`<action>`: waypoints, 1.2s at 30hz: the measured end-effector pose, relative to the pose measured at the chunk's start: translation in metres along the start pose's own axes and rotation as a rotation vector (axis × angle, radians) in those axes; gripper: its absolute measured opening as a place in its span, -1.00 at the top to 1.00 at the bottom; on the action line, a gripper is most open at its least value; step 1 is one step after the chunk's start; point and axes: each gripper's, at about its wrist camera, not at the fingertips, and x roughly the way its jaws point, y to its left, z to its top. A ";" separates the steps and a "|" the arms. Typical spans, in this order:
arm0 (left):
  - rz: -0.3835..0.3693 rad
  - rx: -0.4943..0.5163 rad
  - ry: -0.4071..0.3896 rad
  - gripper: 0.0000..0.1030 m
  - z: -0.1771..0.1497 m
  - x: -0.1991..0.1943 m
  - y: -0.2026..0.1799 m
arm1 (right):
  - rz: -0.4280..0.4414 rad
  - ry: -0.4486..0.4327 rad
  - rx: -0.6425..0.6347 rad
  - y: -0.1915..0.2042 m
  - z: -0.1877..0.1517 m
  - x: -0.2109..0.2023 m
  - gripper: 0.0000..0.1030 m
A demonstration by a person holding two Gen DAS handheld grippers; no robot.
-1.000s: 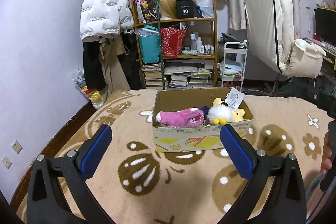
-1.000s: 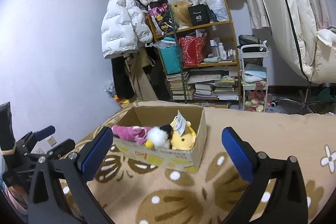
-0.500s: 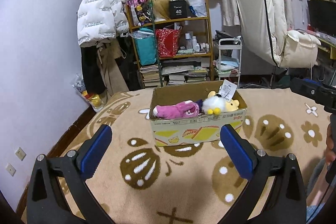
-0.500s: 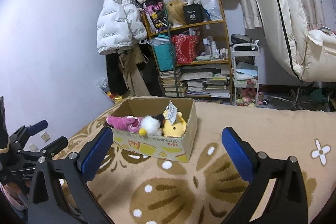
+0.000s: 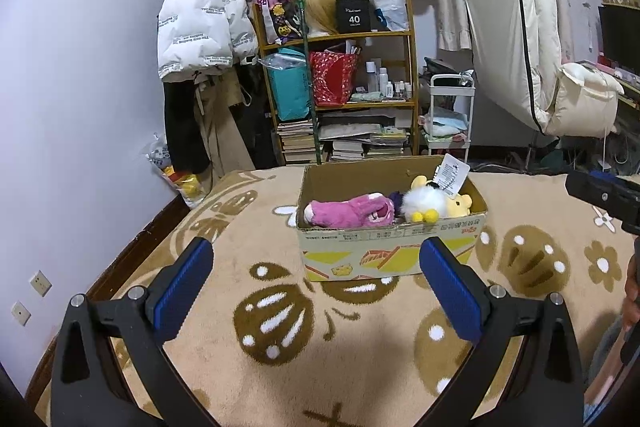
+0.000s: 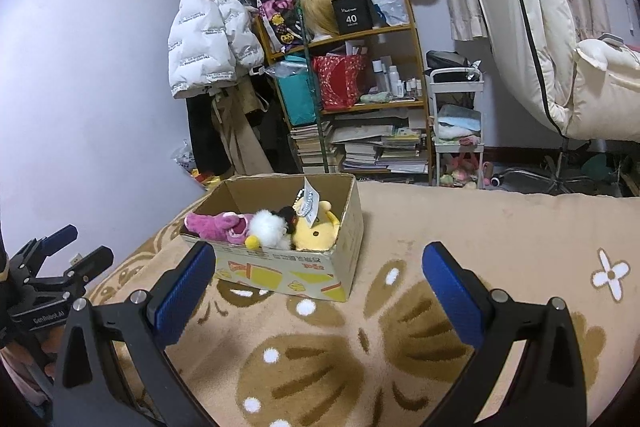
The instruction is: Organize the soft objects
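A tan blanket [image 5: 360,367] with brown butterfly shapes and white dots covers the bed, its white flower motifs [image 6: 610,273] out toward the right edge. One thing sits directly on it: an open cardboard box [image 5: 390,251], yellow and orange print on its front, set toward the far edge, nearer the far left corner in the right wrist view. Inside the box, side by side, a pink plush [image 5: 348,211] on the left, a white fluffy plush [image 5: 422,201] in the middle, a yellow plush [image 6: 314,233] on the right with a paper tag [image 5: 452,173] sticking up
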 end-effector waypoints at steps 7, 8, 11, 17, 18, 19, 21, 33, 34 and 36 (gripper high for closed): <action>-0.012 -0.018 0.006 -0.98 0.000 0.006 0.004 | -0.006 0.007 0.004 0.000 -0.001 0.003 -1.00; -0.014 -0.018 0.007 -0.98 0.000 0.006 0.004 | -0.004 0.008 0.005 -0.001 -0.001 0.004 -1.00; -0.015 -0.017 0.007 -0.98 0.000 0.007 0.004 | -0.001 0.008 0.008 -0.001 -0.001 0.005 -1.00; -0.014 -0.016 0.009 -0.98 0.000 0.008 0.003 | -0.001 0.009 0.007 -0.001 -0.001 0.005 -1.00; -0.015 -0.017 0.008 -0.98 0.000 0.008 0.003 | -0.002 0.009 0.006 -0.001 -0.001 0.005 -1.00; -0.016 -0.017 0.008 -0.98 0.000 0.008 0.003 | -0.003 0.009 0.006 -0.001 -0.001 0.004 -1.00; -0.014 -0.017 0.008 -0.98 0.000 0.008 0.003 | -0.001 0.009 0.007 -0.001 -0.001 0.005 -1.00; -0.016 -0.015 0.010 -0.98 0.000 0.008 0.004 | -0.012 0.010 0.008 -0.005 -0.001 0.003 -1.00; -0.016 -0.015 0.009 -0.98 0.000 0.008 0.004 | -0.011 0.010 0.008 -0.005 -0.001 0.003 -1.00; -0.016 -0.016 0.009 -0.98 0.000 0.008 0.003 | -0.011 0.013 0.010 -0.006 -0.001 0.003 -1.00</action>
